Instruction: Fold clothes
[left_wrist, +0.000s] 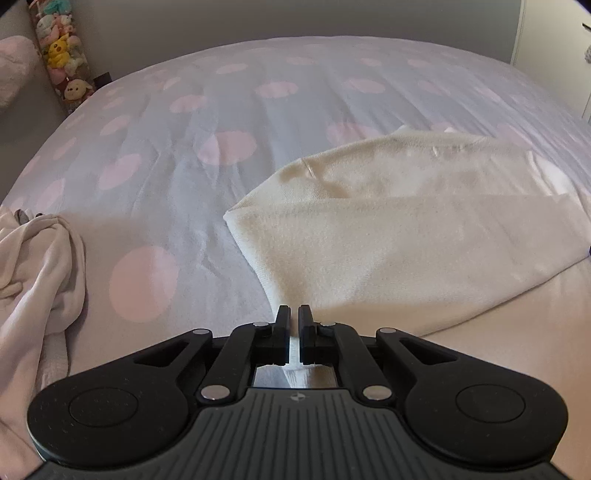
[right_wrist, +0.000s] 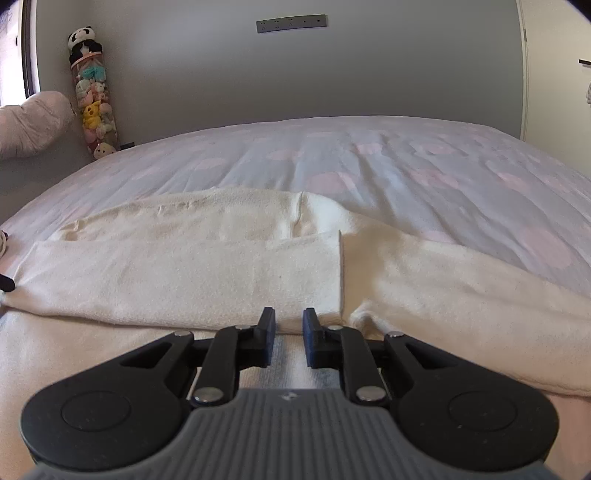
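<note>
A cream knit garment lies folded lengthwise across the near part of the bed. In the left wrist view its left end narrows into my left gripper, which is shut on that edge, and a strip of cloth runs back between the pads. In the right wrist view the same garment shows a folded panel ending in a straight vertical edge, with a sleeve trailing to the right. My right gripper sits at the garment's near edge, its jaws a narrow gap apart with ribbed cloth held between them.
The bed cover is pale with large pink dots and stretches far behind the garment. A crumpled pale pink garment lies at the bed's left edge. A clear tube of plush toys and a pink pillow stand by the far left wall.
</note>
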